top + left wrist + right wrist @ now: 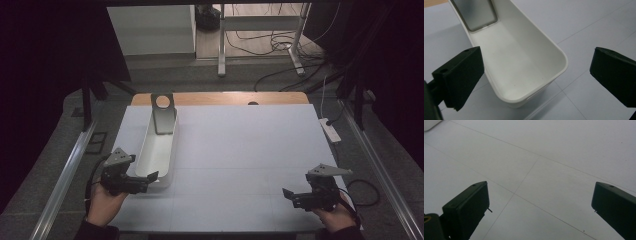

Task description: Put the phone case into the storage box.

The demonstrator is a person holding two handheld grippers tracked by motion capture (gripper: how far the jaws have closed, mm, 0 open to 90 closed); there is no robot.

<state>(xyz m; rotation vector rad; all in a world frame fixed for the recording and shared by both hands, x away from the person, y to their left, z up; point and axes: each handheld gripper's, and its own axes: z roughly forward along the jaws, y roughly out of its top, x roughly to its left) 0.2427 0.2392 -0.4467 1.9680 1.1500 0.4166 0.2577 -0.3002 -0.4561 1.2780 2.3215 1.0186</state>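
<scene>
A long white bin lies lengthwise on the left half of the white table top. A dark metal plate with a round hole leans up out of its far end. My left gripper is at the bin's near end, open. In the left gripper view its jaws stand wide on either side of the bin's near end, touching nothing, and the metal plate shows at the top. My right gripper hovers open at the front right of the table, with bare table top between its fingers.
A white power strip lies off the table's right edge, with cables on the floor behind it. A wooden strip borders the far edge. Metal rails run along both sides. A corner of the bin shows in the right gripper view.
</scene>
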